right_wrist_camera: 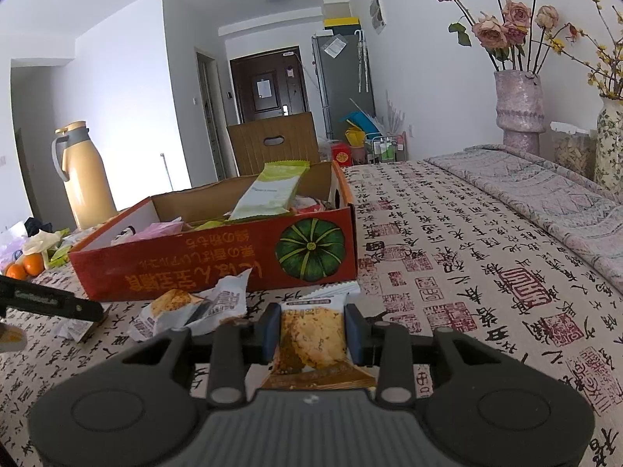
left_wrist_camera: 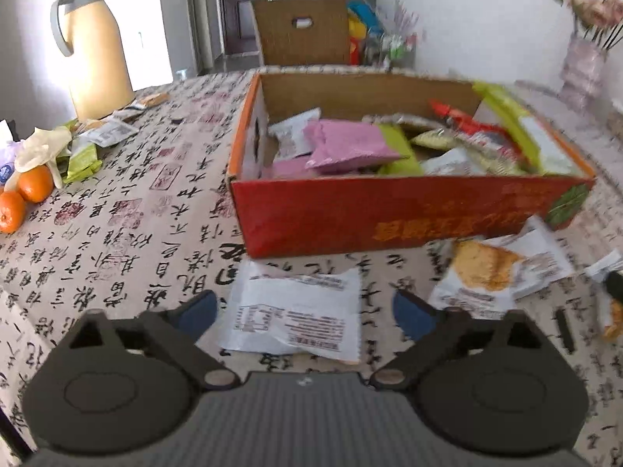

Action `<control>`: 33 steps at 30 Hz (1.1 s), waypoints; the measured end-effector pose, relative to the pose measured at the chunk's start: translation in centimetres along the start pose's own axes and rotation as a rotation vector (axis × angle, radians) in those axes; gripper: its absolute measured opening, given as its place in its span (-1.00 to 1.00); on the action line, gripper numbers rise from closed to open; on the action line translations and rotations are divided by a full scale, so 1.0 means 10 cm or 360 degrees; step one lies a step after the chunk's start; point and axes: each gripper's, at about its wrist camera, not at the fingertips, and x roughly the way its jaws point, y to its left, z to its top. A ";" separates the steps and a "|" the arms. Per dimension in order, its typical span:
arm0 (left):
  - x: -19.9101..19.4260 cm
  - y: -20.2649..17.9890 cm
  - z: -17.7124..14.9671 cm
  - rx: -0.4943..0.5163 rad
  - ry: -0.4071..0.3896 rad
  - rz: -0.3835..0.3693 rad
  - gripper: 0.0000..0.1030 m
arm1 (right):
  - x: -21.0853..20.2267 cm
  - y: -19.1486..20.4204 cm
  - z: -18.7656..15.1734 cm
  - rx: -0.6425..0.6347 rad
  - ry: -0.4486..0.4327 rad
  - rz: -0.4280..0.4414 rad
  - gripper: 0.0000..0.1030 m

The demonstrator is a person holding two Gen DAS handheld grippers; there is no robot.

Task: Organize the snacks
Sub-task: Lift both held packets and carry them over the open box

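Left wrist view: the left gripper (left_wrist_camera: pixel 305 313) sits low in the frame with its jaws spread wide and nothing in them. A white packet (left_wrist_camera: pixel 300 311) lies flat on the tablecloth (left_wrist_camera: pixel 128 233) between the fingertips, printed side up and untouched by the pads, so it looks like a packet lying free and within reach of the jaws. Above it, in the centre, stands the red box (left_wrist_camera: pixel 389 214), already heaped with snacks; a pink packet (left_wrist_camera: pixel 346 144) lies on top at its left. At lower right a cake packet (left_wrist_camera: pixel 494 268) lies loose in front of the box. At far left are oranges (left_wrist_camera: pixel 27 190) and a yellow flask (left_wrist_camera: pixel 97 50).

Right wrist view: the right gripper (right_wrist_camera: pixel 311 336) is closed narrowly on a cake snack (right_wrist_camera: pixel 311 342), pads pressing its two sides, holding it upright just in front of the box (right_wrist_camera: pixel 218 268), probably ready to go in. This view alone shows that grip; it also shows the pumpkin (right_wrist_camera: pixel 309 251) printed on the box front and a green packet (right_wrist_camera: pixel 272 190) leaning up against the far wall. The other gripper's finger (right_wrist_camera: pixel 58 303) pokes in at left. The flat white packet does not clearly show here.
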 end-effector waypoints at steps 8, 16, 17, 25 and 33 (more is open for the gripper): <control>0.23 0.14 0.03 -0.0041 0.0130 -0.0048 0.87 | 0.00 -0.02 0.00 0.0008 0.0004 -0.0003 -0.34; 0.07 0.14 -0.05 0.0024 0.0054 -0.0104 0.18 | 0.00 -0.02 0.00 0.0007 0.0005 -0.0003 -0.34; 0.05 0.14 -0.06 0.0020 0.0046 -0.0106 0.13 | -0.01 -0.02 0.00 0.0007 0.0004 -0.0002 -0.34; -0.05 0.14 -0.16 0.0027 -0.0008 -0.0112 -0.04 | -0.07 0.02 0.01 -0.0002 -0.0004 -0.0004 -0.34; -0.21 0.12 -0.19 0.0037 -0.0093 -0.0128 -0.07 | -0.14 0.06 0.03 -0.0017 -0.0025 0.0002 -0.34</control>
